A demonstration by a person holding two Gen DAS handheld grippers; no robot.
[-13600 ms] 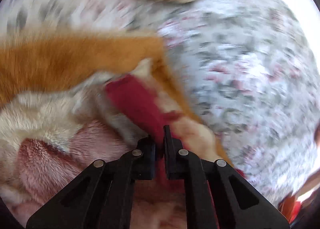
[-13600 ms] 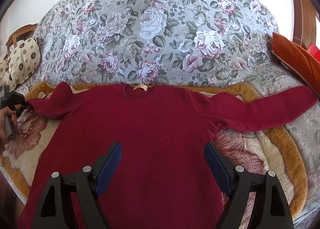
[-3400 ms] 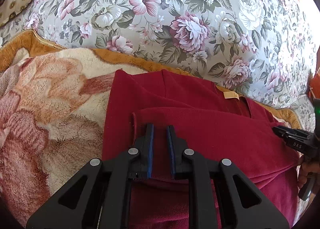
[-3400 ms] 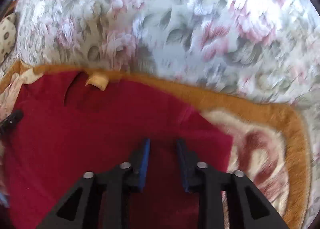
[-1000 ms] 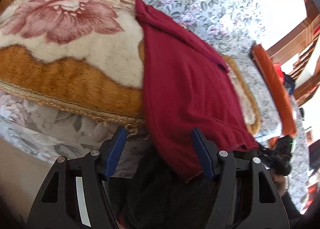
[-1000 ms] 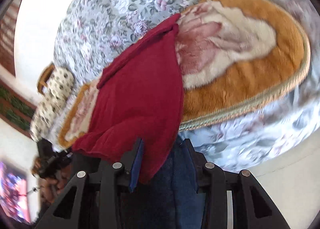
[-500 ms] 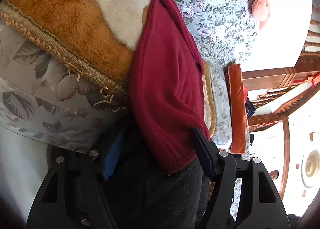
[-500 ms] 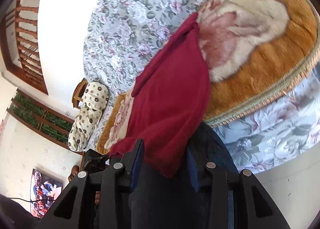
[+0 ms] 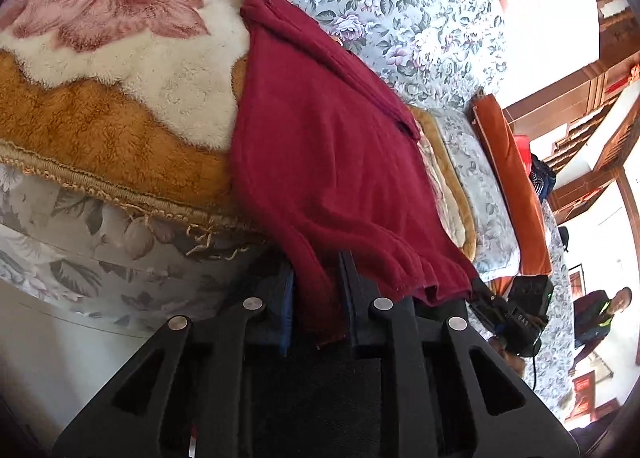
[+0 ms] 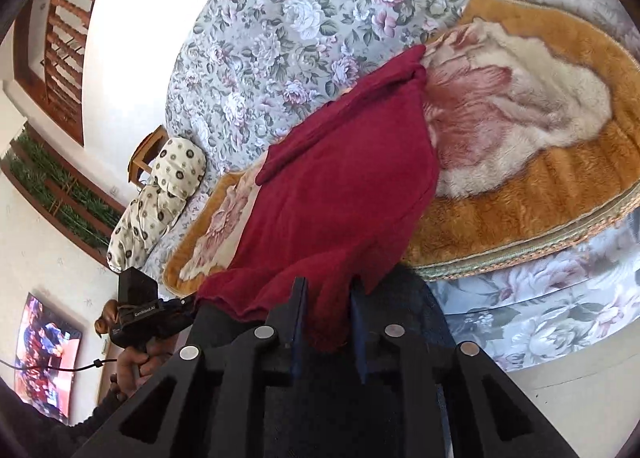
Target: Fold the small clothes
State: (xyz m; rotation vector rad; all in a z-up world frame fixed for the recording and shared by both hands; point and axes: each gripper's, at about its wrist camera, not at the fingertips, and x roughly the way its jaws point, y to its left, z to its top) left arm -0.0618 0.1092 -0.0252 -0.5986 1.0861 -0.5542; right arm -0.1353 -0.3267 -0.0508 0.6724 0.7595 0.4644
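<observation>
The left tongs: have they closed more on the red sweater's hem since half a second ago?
Yes. The left tongs stood wide around the hem; now they pinch the red sweater just below the blanket's fringed edge.

Dark red knit sweater (image 9: 332,146), sleeves folded in, lies lengthwise on plush floral blanket (image 9: 120,98); bottom hem hangs over bed edge, wrinkled, both lower corners pinched.
</observation>
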